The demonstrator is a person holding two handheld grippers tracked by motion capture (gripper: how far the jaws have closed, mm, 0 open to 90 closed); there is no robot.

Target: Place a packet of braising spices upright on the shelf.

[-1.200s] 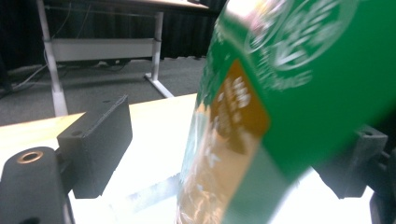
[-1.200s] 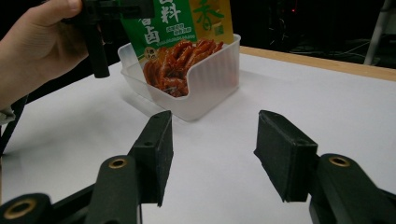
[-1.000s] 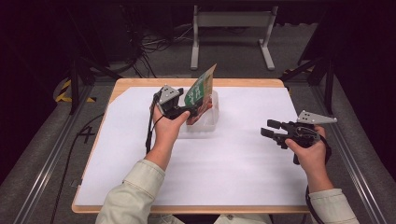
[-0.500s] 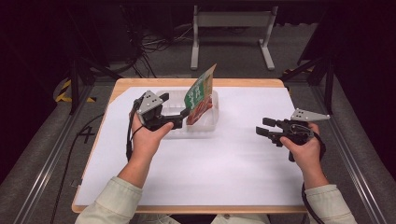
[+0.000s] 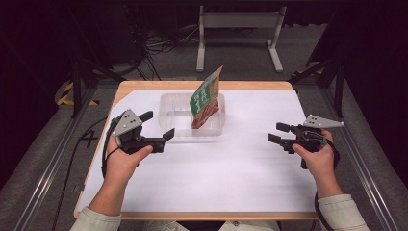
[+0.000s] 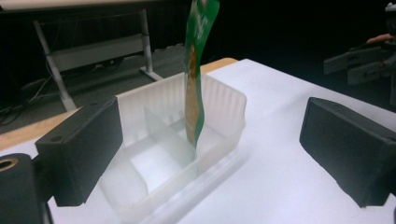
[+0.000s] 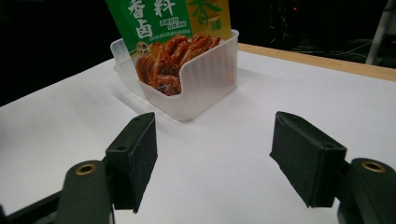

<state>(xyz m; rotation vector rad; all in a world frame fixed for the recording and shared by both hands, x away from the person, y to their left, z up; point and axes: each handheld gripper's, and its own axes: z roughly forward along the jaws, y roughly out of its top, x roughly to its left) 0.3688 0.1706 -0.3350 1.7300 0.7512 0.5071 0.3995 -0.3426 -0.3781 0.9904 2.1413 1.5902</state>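
jaws of left gripper (image 5: 156, 126) spread, nothing between, just opening further; right gripper (image 5: 276, 133) likewise. snack pouch (image 5: 206, 98) stands upright in clear bin's (image 5: 168, 108) right compartment, leaning on the divider; likely released there, propped by it.

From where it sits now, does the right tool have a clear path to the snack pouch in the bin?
Probably yes. The right tool is open, with bare white table between it and the snack pouch, which stands above the clear bin wall.
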